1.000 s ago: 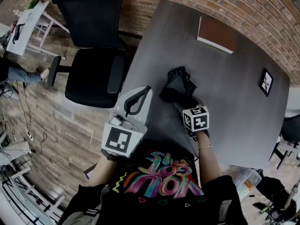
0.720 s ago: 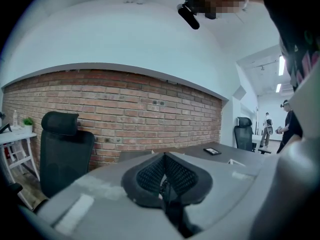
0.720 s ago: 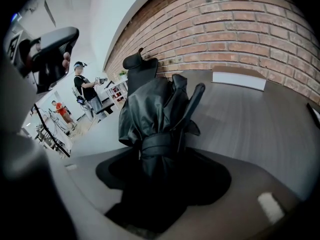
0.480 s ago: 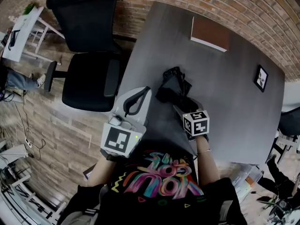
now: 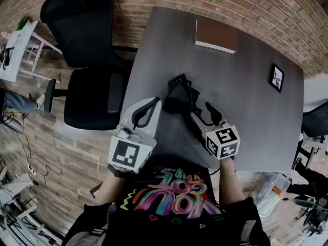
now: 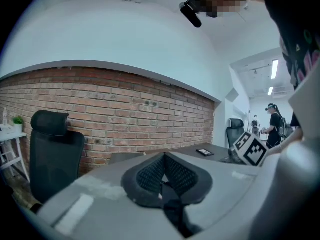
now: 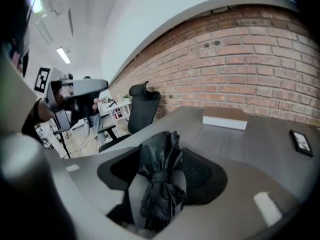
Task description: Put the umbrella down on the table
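The folded black umbrella [image 5: 178,94] lies on the dark grey table [image 5: 246,96], a little left of its middle. My right gripper [image 5: 202,114] hangs above the table just on the near side of it. Its jaws stand wide and are closing slightly. In the right gripper view the umbrella [image 7: 160,179] shows between the two jaws of the right gripper [image 7: 162,156], and the pads do not press on it. My left gripper [image 5: 159,99] hovers over the table's left edge with its jaws shut and nothing in them; its view shows the left gripper [image 6: 164,156] tips meeting.
A brown flat book [image 5: 216,36] lies at the table's far edge, and a small black framed item [image 5: 277,78] lies to the right. A black office chair [image 5: 87,60] stands left of the table by the brick wall. A person [image 6: 274,124] stands far off.
My right gripper has lifted up and back from the umbrella, which stays lying on the table. The left gripper has hardly moved.
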The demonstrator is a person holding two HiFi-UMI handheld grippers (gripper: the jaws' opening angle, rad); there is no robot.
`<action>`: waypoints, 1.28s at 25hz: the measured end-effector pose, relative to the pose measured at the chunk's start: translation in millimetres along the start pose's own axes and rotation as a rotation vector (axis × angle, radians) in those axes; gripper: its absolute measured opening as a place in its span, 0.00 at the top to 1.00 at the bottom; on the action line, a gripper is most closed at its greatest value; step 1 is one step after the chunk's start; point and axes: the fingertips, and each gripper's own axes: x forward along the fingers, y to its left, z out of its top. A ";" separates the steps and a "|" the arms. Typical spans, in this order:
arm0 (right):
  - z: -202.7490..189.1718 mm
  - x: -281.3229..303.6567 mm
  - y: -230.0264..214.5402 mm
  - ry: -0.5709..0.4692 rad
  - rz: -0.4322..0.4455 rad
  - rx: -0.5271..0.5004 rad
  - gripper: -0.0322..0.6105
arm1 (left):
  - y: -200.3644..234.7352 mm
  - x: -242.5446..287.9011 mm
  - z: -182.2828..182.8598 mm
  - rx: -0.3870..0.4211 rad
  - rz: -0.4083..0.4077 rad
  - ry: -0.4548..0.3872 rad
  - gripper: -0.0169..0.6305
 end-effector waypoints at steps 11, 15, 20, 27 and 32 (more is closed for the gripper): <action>104.8 -92.5 -0.6 -0.393 -0.131 -0.074 0.71 | -6.0 5.3 6.5 0.015 -0.031 -0.003 0.97; 111.4 -120.1 -3.4 -0.460 -0.185 -0.076 0.77 | -6.5 7.4 7.1 0.016 -0.035 -0.008 0.97; 108.7 -139.3 -8.4 -0.492 -0.224 -0.058 0.81 | -7.1 8.9 7.8 0.022 -0.047 -0.011 0.97; 103.7 -150.1 -12.1 -0.534 -0.263 -0.023 0.89 | -10.2 11.7 11.5 0.028 -0.060 -0.020 0.97; 99.6 -147.7 -7.8 -0.545 -0.242 0.004 0.95 | -13.0 11.1 14.0 0.030 -0.063 -0.022 0.97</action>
